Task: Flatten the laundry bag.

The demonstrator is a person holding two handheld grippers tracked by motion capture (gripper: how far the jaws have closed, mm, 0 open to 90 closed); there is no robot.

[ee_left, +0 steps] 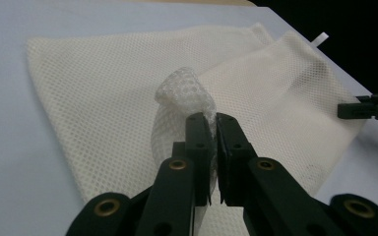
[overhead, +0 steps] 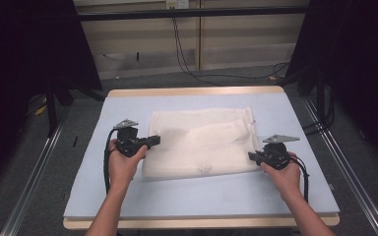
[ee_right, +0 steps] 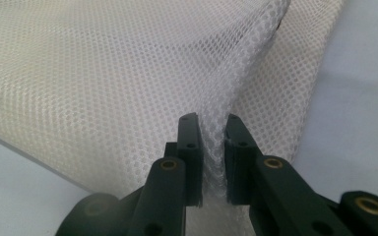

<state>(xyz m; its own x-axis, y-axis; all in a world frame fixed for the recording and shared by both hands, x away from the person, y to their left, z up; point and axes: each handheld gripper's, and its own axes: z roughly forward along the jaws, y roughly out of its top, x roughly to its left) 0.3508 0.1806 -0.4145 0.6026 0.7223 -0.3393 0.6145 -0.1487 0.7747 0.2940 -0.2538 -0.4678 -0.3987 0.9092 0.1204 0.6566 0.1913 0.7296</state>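
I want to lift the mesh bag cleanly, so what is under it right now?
The mesh bag lies on the pale blue table cover, which shows all around it. Whatever is directly beneath or inside the bag is covered by the mesh.

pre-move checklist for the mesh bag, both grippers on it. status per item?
1. Left gripper clamped on the mesh bag: ok, a pinch of mesh bunches up between its jaws.
2. Right gripper clamped on the bag: ok, a mesh fold runs between its jaws.
3. Grips on opposite sides of the bag: ok in the high view.
4. One layer or both layers pinched: cannot tell.
5. Bag fully on the blue mat: ok.
6. White tab free of the jaws: ok.
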